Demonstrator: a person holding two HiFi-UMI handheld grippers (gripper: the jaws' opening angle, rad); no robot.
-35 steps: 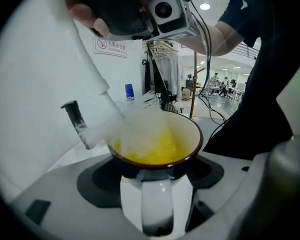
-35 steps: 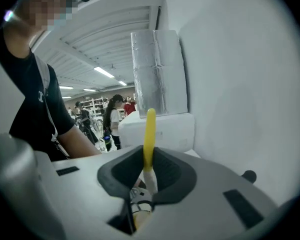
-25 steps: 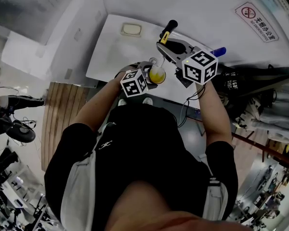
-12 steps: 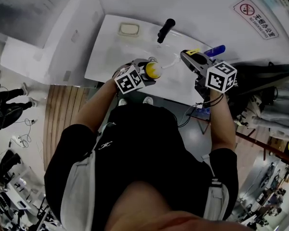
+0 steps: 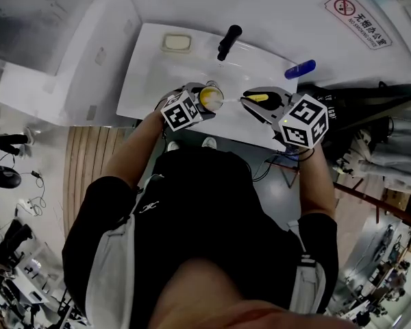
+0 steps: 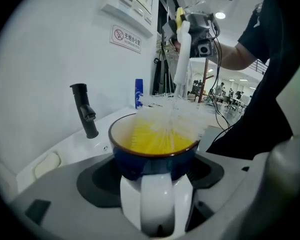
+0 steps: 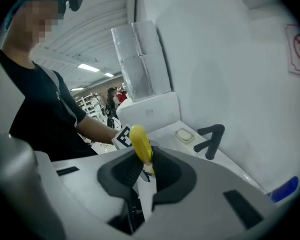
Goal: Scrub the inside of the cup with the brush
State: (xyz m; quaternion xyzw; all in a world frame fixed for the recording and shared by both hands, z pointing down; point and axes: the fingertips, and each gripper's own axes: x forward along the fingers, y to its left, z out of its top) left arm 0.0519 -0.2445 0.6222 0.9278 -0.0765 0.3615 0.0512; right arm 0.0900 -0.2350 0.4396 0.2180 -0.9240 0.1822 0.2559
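Observation:
My left gripper [image 5: 194,105] [image 6: 155,176] is shut on a cup [image 5: 209,96] [image 6: 152,146], dark blue outside, yellow inside, with a white handle facing the camera. It holds the cup over the white sink counter [image 5: 154,81]. My right gripper [image 5: 255,101] [image 7: 142,171] is shut on the yellow handle of the brush [image 5: 258,98] [image 7: 139,140]. The brush's white bristles [image 6: 172,121] sit inside the cup's mouth, and its white stem [image 6: 182,59] rises up to the right gripper [image 6: 192,26].
A black faucet [image 5: 228,40] [image 6: 85,109] [image 7: 210,139] stands at the back of the counter. A soap dish [image 5: 175,43] [image 7: 184,135] lies to its left, and a blue object [image 5: 300,68] [image 7: 284,189] at the far right. A white wall with a no-smoking sign [image 5: 356,19] is close behind.
My right gripper swung away from the faucet to the right, then came down toward the cup. The brush head now sits in the cup's mouth. The left gripper moved slightly toward the counter's back.

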